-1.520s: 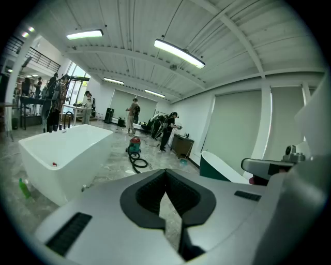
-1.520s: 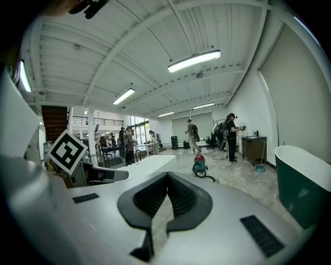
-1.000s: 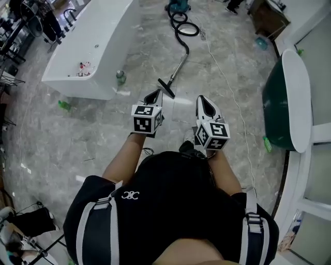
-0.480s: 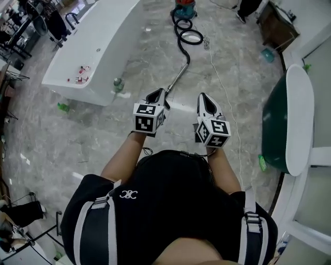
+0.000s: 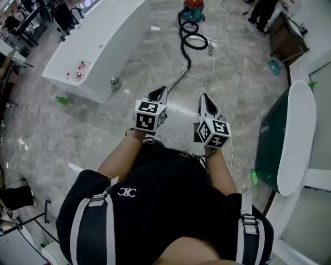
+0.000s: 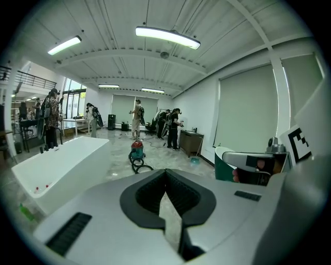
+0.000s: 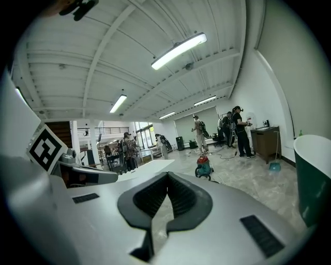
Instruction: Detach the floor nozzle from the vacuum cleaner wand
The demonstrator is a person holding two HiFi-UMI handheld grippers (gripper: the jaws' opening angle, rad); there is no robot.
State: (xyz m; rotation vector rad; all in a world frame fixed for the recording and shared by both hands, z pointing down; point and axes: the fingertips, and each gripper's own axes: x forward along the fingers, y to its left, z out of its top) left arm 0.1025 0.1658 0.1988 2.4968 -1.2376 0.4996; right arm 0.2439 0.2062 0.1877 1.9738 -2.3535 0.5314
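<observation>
The red and teal vacuum cleaner [image 5: 194,9] stands far ahead on the marble floor, its black hose [image 5: 193,39] coiled in front of it. The metal wand [image 5: 178,78] runs from the hose down toward me. The floor nozzle at its near end is hidden behind my left gripper [image 5: 159,92]. Both grippers are held side by side in the air in front of the person's body, shut and empty; my right gripper [image 5: 205,98] is to the right of the wand. The vacuum cleaner [image 6: 137,150] shows small beyond the left jaws, and the vacuum cleaner [image 7: 204,166] beyond the right jaws.
A white bathtub [image 5: 93,46] lies at the left with a bottle [image 5: 115,82] at its corner and a green bottle [image 5: 62,100] on the floor. A green tub with a white rim [image 5: 289,140] stands at the right. A thin white cable [image 5: 222,88] crosses the floor. People [image 6: 137,116] stand far back.
The person has walked forward toward the vacuum cleaner with both grippers. The nozzle, seen beyond the left gripper a second ago, is now covered by it. Both jaws stayed shut.
</observation>
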